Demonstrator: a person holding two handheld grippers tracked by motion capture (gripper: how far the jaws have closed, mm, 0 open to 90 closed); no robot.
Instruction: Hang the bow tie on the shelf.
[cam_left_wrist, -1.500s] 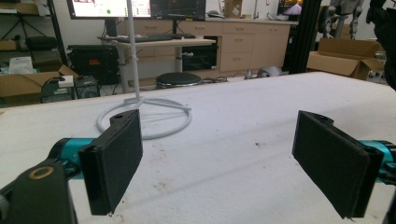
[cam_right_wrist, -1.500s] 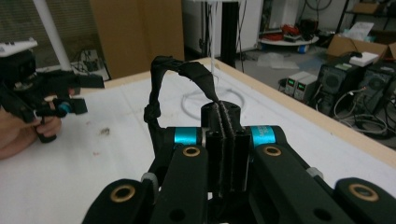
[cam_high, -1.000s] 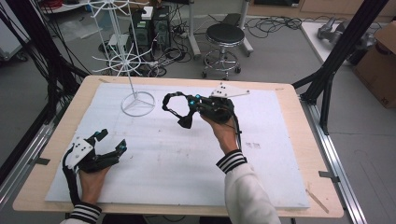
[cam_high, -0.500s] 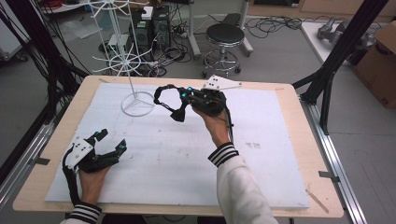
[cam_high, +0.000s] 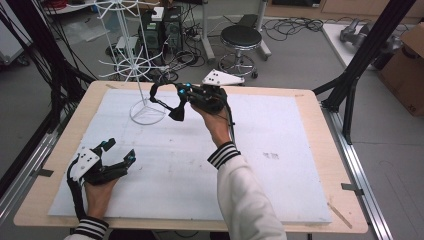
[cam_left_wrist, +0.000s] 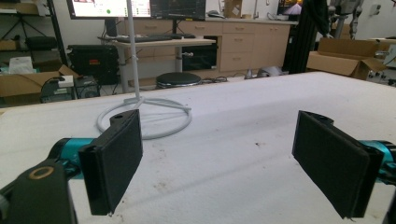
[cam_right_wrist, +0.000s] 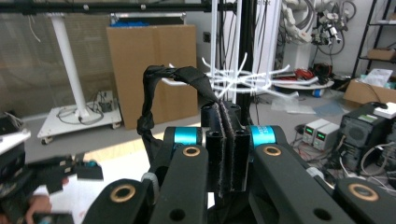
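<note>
R gripper (cam_high: 181, 102) held up over far-centre of the table (cam_high: 300, 150), jaws clamped tight on a black strap loop (cam_high: 162, 97); in the R gripper view the pads (cam_right_wrist: 219, 144) meet on the strap's end and the rest of the black strap loop (cam_right_wrist: 159, 93) arcs up and off to the left of the jaws. From above, the loop hangs left of the gripper, just over and beside the ring base of the white wire rack (cam_high: 145, 112), near its pole; can't tell if strap touches the rack. Rack's upper prongs (cam_right_wrist: 243, 79) sit right behind the clamped jaws in the R gripper view, close by. L gripper (cam_high: 116, 152) rests low at near-left corner of the white table cover (cam_high: 280, 190), well apart from the strap, jaws spread wide w/ nothing between them; L gripper view has both pads (cam_left_wrist: 116, 158) apart over bare white surface, rack's ring base (cam_left_wrist: 144, 119) ahead. Round stool (cam_high: 241, 37) on floor beyond far edge of table. Person's striped cuffs at both wrists
</note>
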